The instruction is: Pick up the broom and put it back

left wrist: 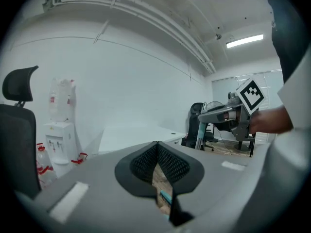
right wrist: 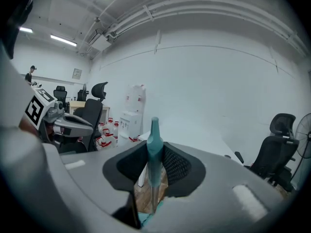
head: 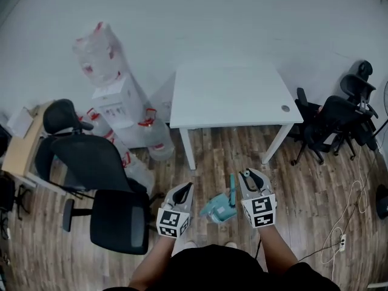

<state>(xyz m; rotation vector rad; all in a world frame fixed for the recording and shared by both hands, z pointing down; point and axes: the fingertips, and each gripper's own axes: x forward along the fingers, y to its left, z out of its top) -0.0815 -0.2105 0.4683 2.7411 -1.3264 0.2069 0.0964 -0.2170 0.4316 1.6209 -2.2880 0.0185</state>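
Observation:
My right gripper [head: 250, 180] is shut on the teal broom handle [head: 232, 190], held off the wood floor in front of the person. The teal broom head [head: 218, 210] hangs below, between the two grippers. In the right gripper view the handle [right wrist: 155, 130] stands upright between the black pads, its tip poking above them, at my right gripper [right wrist: 154, 154]. My left gripper [head: 183, 193] hovers to the left of the broom head with its pads together and nothing in them. In the left gripper view its jaws [left wrist: 158, 149] meet at the tips, and the right gripper [left wrist: 226, 114] shows with the handle.
A white table [head: 230, 96] stands ahead against the wall. A water dispenser with several bottles [head: 118, 102] is at the left, near a black office chair [head: 91, 162] and a wooden desk [head: 21, 147]. More chairs [head: 333, 123] stand at the right, and a cable [head: 345, 217] lies on the floor.

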